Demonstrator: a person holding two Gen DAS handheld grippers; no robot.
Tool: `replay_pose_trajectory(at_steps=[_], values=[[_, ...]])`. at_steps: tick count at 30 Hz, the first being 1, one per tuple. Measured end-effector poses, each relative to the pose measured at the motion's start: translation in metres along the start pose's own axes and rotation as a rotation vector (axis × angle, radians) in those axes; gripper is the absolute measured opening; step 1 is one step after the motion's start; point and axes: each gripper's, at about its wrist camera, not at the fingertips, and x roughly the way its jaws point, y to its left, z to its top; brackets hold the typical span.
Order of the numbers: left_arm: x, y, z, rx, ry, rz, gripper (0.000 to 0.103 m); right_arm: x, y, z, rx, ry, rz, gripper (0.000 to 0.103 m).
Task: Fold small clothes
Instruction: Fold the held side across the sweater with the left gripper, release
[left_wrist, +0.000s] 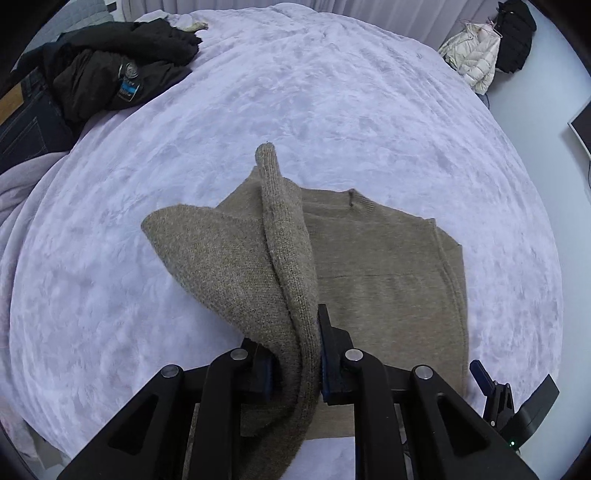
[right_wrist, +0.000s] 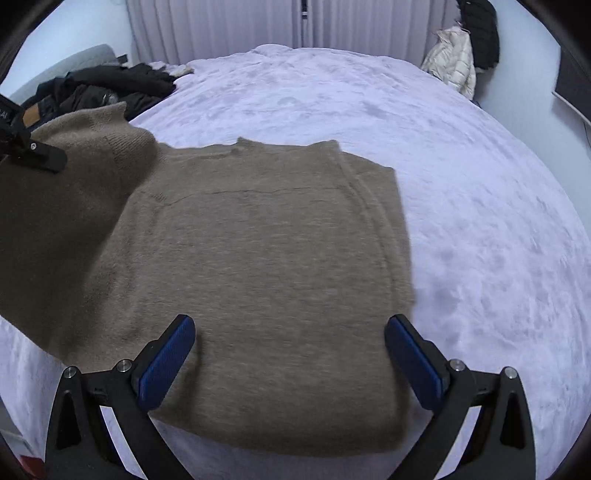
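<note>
A brown knit sweater (right_wrist: 266, 258) lies on the bed, its right side folded in to a straight edge. My left gripper (left_wrist: 295, 365) is shut on the sweater's left part (left_wrist: 288, 266) and holds that fabric lifted above the body. In the right wrist view the lifted part (right_wrist: 66, 177) hangs at the left with the left gripper's finger (right_wrist: 40, 155) on it. My right gripper (right_wrist: 290, 358) is open, its blue pads (right_wrist: 166, 362) over the sweater's near hem, holding nothing. It also shows at the lower right in the left wrist view (left_wrist: 495, 391).
The bed has a lilac plush cover (left_wrist: 332, 110). A pile of dark clothes and jeans (left_wrist: 110, 74) lies at the bed's far left. A cream puffer jacket (right_wrist: 454, 62) and a black coat (right_wrist: 478, 33) hang at the far right. Curtains (right_wrist: 258, 26) stand behind the bed.
</note>
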Motion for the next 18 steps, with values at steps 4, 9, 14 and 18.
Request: replay_pose_trajectory(at_steps=[4, 9, 14, 18], values=[[0.006, -0.061, 0.002, 0.034, 0.022, -0.008, 0.019, -0.022, -0.046, -0.004, 0.086, -0.063, 0.002, 0.103], [0.059, -0.135, -0.009, 0.093, 0.117, 0.007, 0.019, -0.023, -0.083, -0.012, 0.136, -0.059, -0.021, 0.103], [0.111, -0.169, -0.025, 0.150, 0.198, 0.062, 0.036, -0.019, -0.110, -0.033, 0.163, -0.020, -0.004, 0.103], [0.093, -0.181, -0.026, 0.184, 0.172, -0.049, 0.073, -0.021, -0.116, -0.044, 0.146, -0.017, 0.044, 0.103]])
